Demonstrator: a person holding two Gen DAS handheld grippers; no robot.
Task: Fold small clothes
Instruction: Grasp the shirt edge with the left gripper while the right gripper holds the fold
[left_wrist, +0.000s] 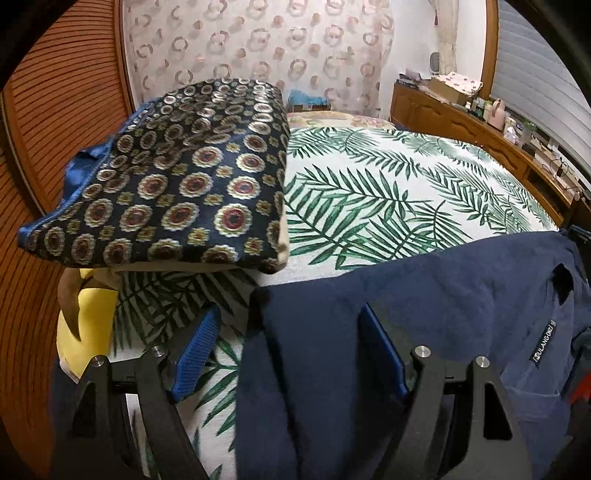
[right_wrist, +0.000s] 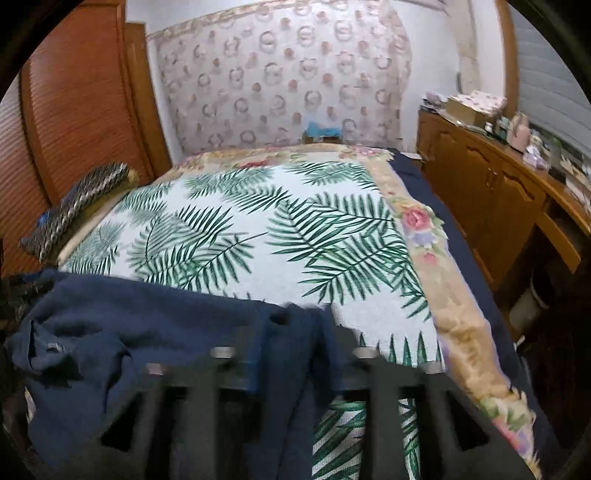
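Note:
A navy blue garment with a white neck label lies bunched on the leaf-print bedspread. My left gripper is open; its blue pads stand apart with a fold of the navy cloth between them. In the right wrist view the same garment drapes over my right gripper. That view is blurred and the cloth hides the fingertips, so I cannot tell whether they are shut.
A dark medallion-print folded cloth sits on a stack at the left, also in the right wrist view. A yellow item lies below it. A wooden sideboard with clutter runs along the right. A wooden slatted panel is at left.

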